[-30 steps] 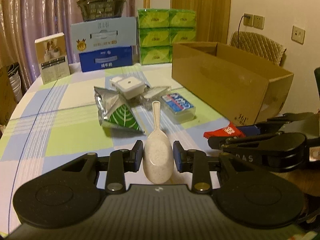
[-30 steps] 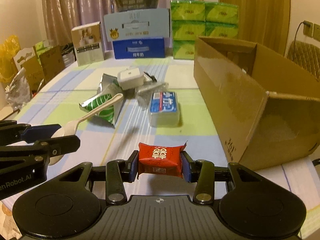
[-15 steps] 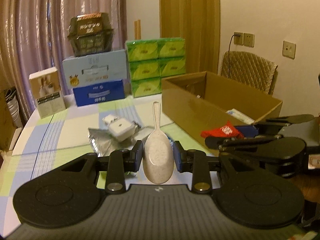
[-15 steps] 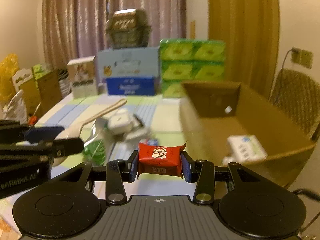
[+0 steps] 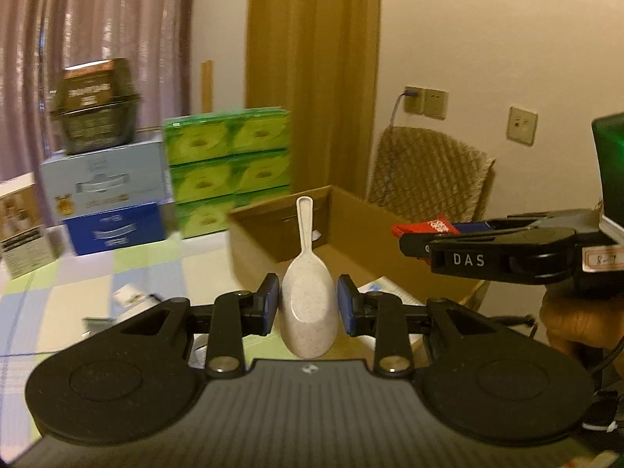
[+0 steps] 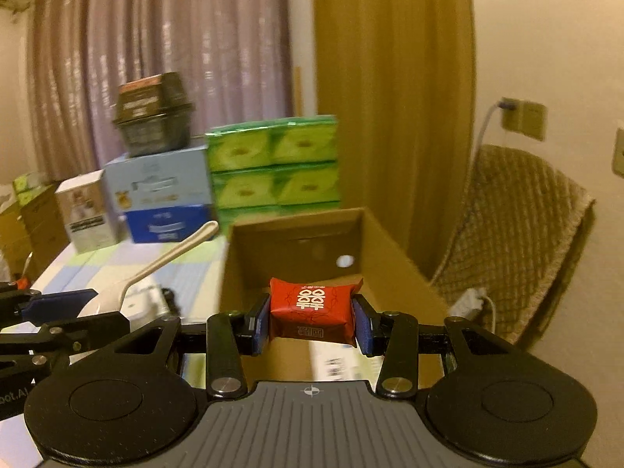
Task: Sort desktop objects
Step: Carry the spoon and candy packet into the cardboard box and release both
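Both grippers are clamped on cargo: the left gripper [image 5: 308,304] pinches the bowl of a speckled white spoon [image 5: 308,296], handle pointing up-frame, while the right gripper [image 6: 312,321] squeezes a red wrapped packet [image 6: 314,308]. An open cardboard box [image 6: 394,249] lies dead ahead at centre frame in both views, and the right gripper looks nearer its opening.
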`<state>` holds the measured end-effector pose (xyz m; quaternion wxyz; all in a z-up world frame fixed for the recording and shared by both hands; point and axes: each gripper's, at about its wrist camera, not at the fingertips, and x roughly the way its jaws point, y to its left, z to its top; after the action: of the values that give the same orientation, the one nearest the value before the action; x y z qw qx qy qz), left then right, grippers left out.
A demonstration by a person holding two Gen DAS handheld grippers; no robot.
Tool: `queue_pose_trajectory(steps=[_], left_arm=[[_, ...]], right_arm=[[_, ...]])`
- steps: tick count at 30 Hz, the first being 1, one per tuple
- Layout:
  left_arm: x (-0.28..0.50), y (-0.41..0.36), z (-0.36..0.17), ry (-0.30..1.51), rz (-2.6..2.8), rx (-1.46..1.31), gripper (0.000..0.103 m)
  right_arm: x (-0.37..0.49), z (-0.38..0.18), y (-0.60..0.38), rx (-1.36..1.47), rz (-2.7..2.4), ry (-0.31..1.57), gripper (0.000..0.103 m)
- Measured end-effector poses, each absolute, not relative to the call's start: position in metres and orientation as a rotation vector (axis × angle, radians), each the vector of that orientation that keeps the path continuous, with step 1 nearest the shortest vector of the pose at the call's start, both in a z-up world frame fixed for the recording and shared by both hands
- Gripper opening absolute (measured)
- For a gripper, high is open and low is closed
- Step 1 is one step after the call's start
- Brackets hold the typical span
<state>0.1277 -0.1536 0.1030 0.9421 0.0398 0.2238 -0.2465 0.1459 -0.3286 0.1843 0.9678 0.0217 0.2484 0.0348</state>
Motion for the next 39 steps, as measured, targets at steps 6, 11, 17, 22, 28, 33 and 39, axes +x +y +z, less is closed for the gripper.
queue_pose_trajectory(steps=[6,11,17,22,28,33,39], left_arm=[[0.161,-0.197,0.098,0.483,-0.545,0.074,0.027],[0.184,-0.220,0.080,0.519,-0.552,0.082,0.027],[0.200,-0.223,0.061,0.557,-0.543,0.065,0.027],[0.200,-0.213,0.059,0.562,-0.517,0.076,0.027],[0.198,-0.205,0.066,0.570,-0.502,0.087,0.028],[0.196,-0.200,0.073,0.573,-0.494,0.091,0.031],[0.191,-0.192,0.075,0.579,-0.472,0.091,0.038]], right_arm=[[0.159,0.177,-0.370,0.067,0.037,0.527,0.040],[0.168,0.164,-0.388,0.087,0.030,0.550,0.040],[0.178,0.155,-0.394,0.106,0.042,0.568,0.040],[0.183,0.150,-0.387,0.108,0.061,0.581,0.040],[0.187,0.149,-0.376,0.113,0.083,0.594,0.041],[0.190,0.153,-0.371,0.123,0.083,0.594,0.058],[0.182,0.163,-0.368,0.125,0.081,0.579,0.062]])
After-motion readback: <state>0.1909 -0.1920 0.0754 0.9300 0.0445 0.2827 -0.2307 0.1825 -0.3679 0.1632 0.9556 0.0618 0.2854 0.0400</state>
